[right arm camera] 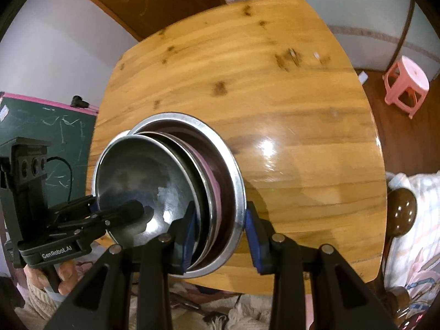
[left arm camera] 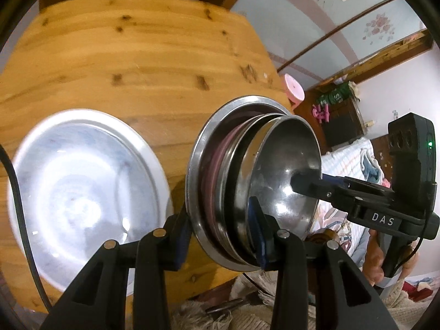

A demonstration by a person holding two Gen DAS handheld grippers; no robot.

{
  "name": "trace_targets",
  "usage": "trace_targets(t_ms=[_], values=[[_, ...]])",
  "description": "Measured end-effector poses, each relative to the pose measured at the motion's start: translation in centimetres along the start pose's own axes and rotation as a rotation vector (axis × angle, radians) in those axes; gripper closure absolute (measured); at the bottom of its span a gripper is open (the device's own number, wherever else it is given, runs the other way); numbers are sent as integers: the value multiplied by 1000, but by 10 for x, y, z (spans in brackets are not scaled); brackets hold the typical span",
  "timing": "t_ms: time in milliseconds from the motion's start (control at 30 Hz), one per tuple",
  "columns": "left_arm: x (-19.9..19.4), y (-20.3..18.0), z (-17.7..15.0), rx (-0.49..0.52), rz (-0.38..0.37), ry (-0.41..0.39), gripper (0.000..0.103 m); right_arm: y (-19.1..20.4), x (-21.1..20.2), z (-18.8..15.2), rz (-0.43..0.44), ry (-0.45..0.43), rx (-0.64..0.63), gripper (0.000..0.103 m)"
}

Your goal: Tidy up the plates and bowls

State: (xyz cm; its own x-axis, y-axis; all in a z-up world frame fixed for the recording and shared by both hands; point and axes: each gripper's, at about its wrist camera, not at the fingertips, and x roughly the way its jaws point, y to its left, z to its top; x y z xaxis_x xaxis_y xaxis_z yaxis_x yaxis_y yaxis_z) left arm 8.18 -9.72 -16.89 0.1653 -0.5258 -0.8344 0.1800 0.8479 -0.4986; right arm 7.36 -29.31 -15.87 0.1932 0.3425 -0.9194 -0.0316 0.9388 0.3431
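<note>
Both grippers clamp one nested stack of steel bowls (left arm camera: 247,192) by opposite parts of its rim. The stack is clear of the wooden table (left arm camera: 123,63) and held near the table's front edge.

Left gripper (left arm camera: 220,236): blue pads pinch the stack's rim from below, one finger outside the big outer bowl, one inside the innermost bowl. Clenched on the stack.

Right gripper (right arm camera: 220,236): same kind of grip on the opposite rim, one pad inside, one outside. Clenched on the stack.

Orientation: the stack is tipped on edge, its open mouth facing toward the person's right in the left wrist view.

Key relation: a wide white plate (left arm camera: 82,192) lies flat on the table, just to the left of the stack and on the left gripper's side. Judgement: if the stack goes onto it, the move runs leftward, with the stack levelled first. The inner bowls sit loose and offset and could slip.
</note>
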Motion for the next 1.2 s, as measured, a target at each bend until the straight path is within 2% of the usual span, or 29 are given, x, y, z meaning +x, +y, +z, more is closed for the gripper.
trace_targets(t_ms=[133,300,467,633,833,1033,1200], values=[[-47,1,-1,24,37,-68,67,34,-24,6,21,-45,-35,70],[-103,21,-4,10,74,-129,67,84,-42,14,41,-72,-112,70],[-127,48,-13,-18,117,-149,67,129,-37,18,50,-71,-177,70],[-122,88,-23,-90,135,-105,67,151,-3,19,65,-19,-193,70],[-96,125,-32,-140,147,-47,67,156,52,12,66,87,-172,70],[-69,146,-31,-171,143,-2,67,153,87,5,46,156,-131,71],[-58,156,-29,-189,127,20,67,153,98,6,28,172,-113,71]])
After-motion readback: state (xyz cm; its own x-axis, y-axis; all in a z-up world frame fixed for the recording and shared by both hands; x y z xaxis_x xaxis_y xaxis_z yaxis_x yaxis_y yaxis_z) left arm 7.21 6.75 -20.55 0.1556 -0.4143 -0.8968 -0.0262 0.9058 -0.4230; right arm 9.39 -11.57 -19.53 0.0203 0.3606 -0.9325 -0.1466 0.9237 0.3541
